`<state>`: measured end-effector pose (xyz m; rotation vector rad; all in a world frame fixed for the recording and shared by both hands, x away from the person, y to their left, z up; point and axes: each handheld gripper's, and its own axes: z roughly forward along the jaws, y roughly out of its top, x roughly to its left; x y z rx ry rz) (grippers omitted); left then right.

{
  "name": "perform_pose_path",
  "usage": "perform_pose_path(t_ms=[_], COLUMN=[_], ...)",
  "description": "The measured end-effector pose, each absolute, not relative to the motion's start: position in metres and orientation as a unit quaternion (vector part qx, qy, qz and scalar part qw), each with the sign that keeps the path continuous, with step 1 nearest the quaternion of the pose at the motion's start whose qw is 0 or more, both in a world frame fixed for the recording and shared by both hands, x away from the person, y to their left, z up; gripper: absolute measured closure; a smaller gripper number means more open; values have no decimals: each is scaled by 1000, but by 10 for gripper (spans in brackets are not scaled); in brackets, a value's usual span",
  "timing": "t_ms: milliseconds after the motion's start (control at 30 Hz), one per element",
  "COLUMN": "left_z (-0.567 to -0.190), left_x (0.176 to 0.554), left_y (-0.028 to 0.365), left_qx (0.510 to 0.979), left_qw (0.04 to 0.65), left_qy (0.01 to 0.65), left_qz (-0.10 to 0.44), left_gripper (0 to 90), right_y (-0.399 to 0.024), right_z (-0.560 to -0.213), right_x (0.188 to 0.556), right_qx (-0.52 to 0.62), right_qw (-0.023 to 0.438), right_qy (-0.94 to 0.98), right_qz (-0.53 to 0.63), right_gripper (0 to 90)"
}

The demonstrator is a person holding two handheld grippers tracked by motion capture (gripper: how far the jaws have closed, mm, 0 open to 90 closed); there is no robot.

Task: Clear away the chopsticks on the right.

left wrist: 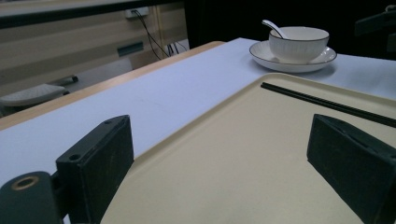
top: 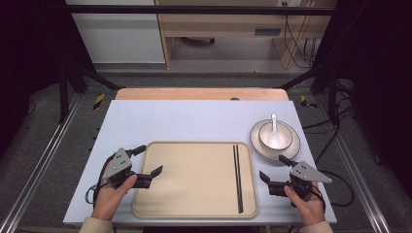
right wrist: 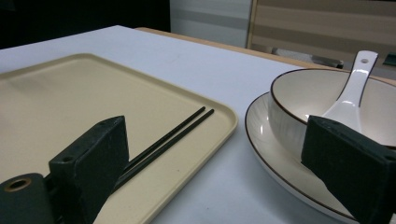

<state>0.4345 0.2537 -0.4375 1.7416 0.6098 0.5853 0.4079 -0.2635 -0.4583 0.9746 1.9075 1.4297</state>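
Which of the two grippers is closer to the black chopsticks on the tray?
The right gripper. It sits just off the tray's right edge, a short way from the chopsticks. The left gripper is over the tray's left edge, most of the tray's width away.

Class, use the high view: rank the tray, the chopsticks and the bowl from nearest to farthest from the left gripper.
Measured from the left gripper:
1. Tray: its left rim lies right under the jaws.
2. Chopsticks: on the tray's right side.
3. Bowl: on a plate off the tray's far right corner.
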Motion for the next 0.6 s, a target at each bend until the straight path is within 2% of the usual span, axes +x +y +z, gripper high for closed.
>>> perform_pose_path(t_ms=[300,600], left_z=[-444,-451], left_x=[429,426], left_y=[280,284], left_qx=[724,728], left_qw=[592,590], left_qy=[246,247], left_qz=[254,245], left_gripper=[59,41], right_y=[-267,-246], right_z=[-457,-455], right_x=[408,408], right_qx=[355,353], right_qw=[302,280], right_qy=[702,720], right_qz=[539,528], right_gripper=[70,58])
